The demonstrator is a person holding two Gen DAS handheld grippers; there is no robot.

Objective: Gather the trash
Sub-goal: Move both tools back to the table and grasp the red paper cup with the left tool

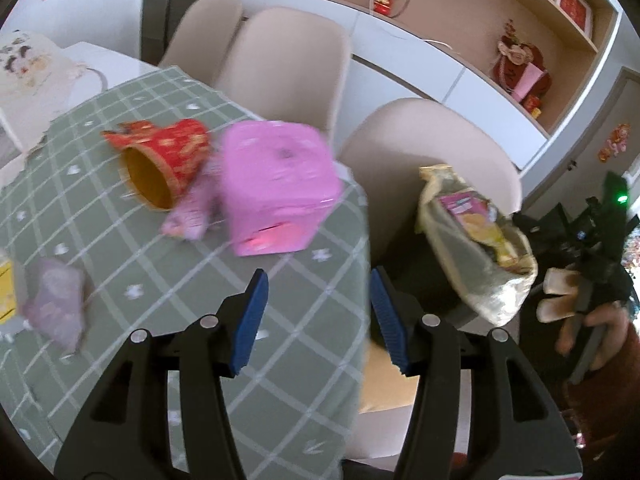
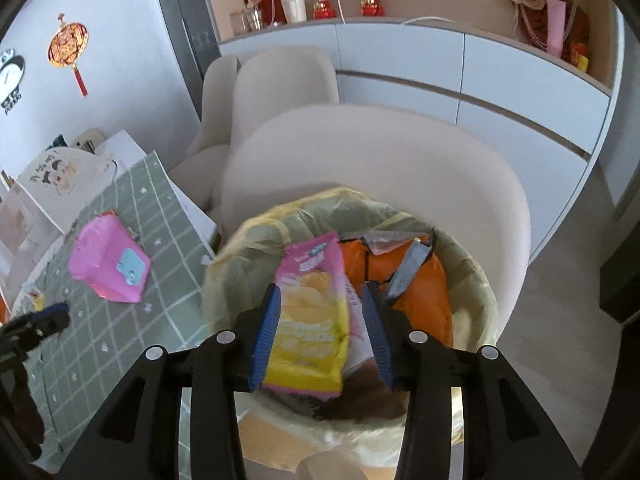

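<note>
right gripper (image 2: 320,332) hangs over the lined bin (image 2: 476,280), jaws apart w/ a pink-yellow snack bag (image 2: 310,320) loose between them, not pinched, lying in the bin on an orange wrapper (image 2: 420,292). left gripper (image 1: 318,320) over the table (image 1: 160,272) edge, jaws approx half open & empty. beyond it: pale purple wrapper (image 1: 56,304), pink pack (image 1: 276,184), red tube (image 1: 168,160) on its side.
</note>
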